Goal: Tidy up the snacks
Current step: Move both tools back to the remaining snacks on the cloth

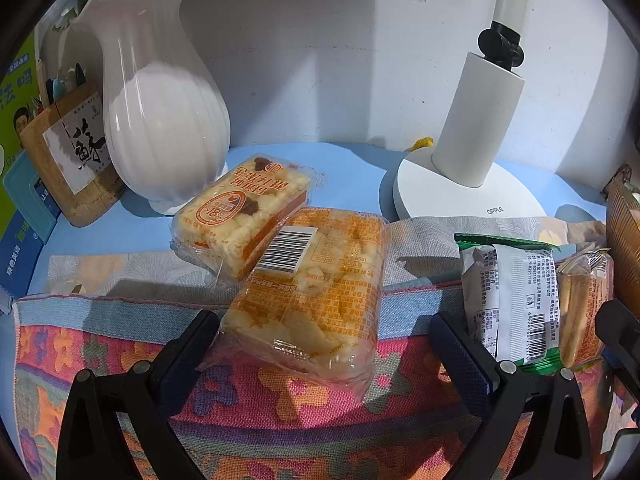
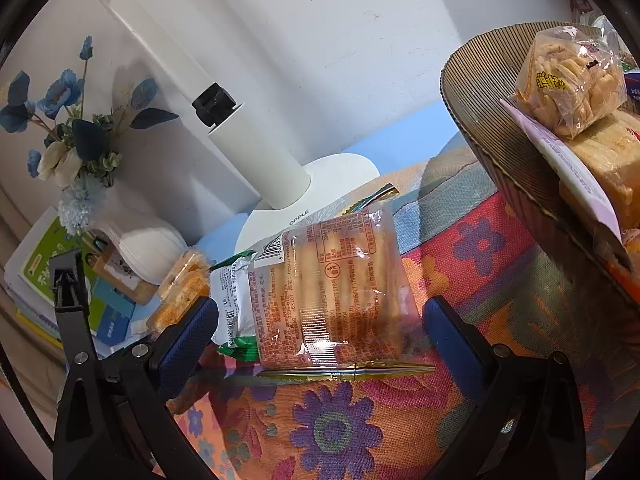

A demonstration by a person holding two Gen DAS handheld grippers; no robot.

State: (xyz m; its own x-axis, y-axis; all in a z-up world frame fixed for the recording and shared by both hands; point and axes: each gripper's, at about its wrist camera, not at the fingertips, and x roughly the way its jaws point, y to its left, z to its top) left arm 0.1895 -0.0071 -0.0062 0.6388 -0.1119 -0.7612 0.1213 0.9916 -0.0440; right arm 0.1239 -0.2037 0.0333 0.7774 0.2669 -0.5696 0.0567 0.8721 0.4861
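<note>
Both tongs are spread wide, nothing gripped: left tongs [image 1: 320,344] around a cake pack [image 1: 304,292], right tongs [image 2: 320,320] around a biscuit pack [image 2: 332,292]; the basket [image 2: 500,128] gets cut off at right

The left gripper [image 1: 320,344] is standing wide open around a cake pack [image 1: 308,296], with room on the right side of it. A second cake pack [image 1: 244,216] is leaning against it at the back. Behind them a big white vase [image 1: 160,120] and a lamp [image 1: 464,168] are blocking the table's back edge; a bare gap is lying between them. The right gripper [image 2: 320,324] is open around a cracker pack [image 2: 332,292]. A green pack [image 2: 232,300] is crowding its left side. A full basket [image 2: 500,140] is filling the right side.
</note>
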